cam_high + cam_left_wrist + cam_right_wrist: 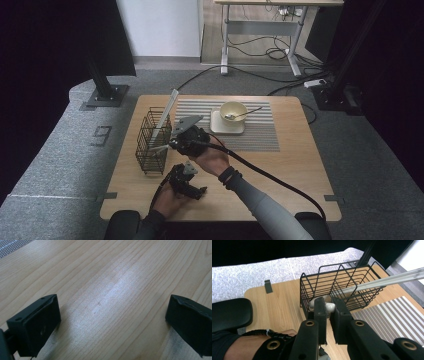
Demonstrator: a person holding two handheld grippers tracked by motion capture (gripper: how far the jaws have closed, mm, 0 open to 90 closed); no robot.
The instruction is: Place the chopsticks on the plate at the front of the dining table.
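The right gripper point(327, 307) is clamped on a small white utensil handle point(329, 306), smooth and rounded, just above the near edge of the black wire basket point(342, 285). The left gripper point(113, 320) rests on the table point(105, 277), jaws spread wide with nothing between them.

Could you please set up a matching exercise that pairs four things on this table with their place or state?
Things:
1. wire basket
2. bowl
3. left gripper
4. right gripper

Places or states:
A. jaws wide apart over bare wood
B. on the striped mat, with a metal spoon in it
C. black, on the left of the table, with long white sticks leaning out
D. jaws closed on a white piece at the basket's edge

Pairs: 1-C, 2-B, 3-A, 4-D
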